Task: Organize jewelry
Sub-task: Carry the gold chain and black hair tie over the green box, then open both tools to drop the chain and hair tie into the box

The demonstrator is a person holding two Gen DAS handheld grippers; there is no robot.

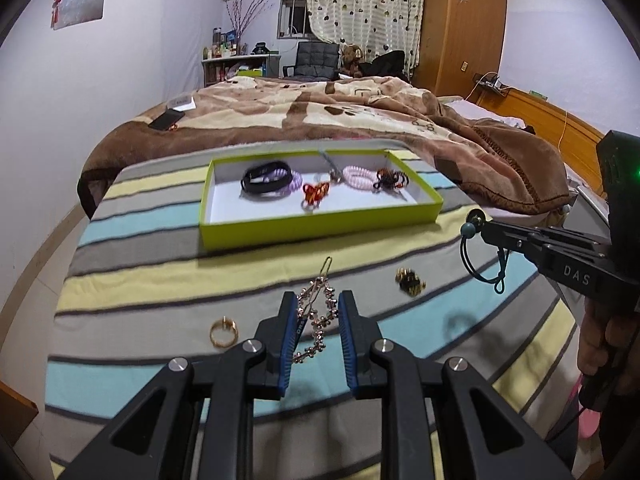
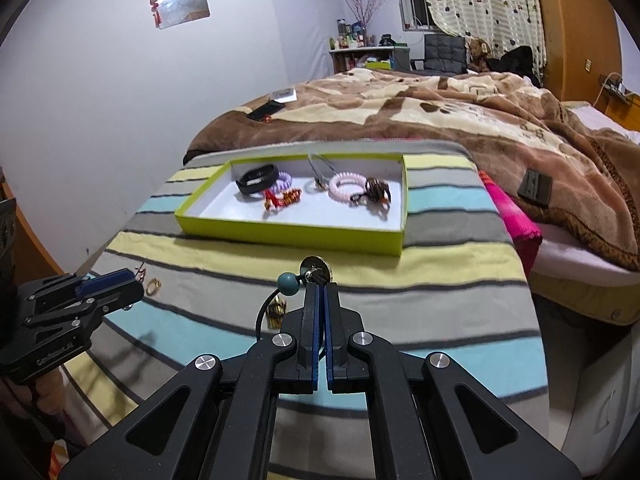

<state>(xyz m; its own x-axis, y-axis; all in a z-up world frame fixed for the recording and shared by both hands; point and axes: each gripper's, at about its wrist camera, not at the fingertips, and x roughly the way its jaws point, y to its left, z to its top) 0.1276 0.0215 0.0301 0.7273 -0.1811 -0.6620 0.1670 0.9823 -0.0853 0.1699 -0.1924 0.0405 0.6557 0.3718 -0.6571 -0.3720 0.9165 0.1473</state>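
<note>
Hair tie (image 2: 289, 285) cord partly behind jaws

Both tools are matte black plastic: the left claw (image 1: 318, 312) has ribbed blue pads and round silver screws. The right claw (image 2: 320, 292) matches it, its side stamped "DAS" in white, bare fingers (image 1: 600, 344) showing lower right.

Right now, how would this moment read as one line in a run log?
left gripper: open around hair clip | right gripper: shut on hair tie | tray: partly filled | ring, gold clip: on cloth
</note>
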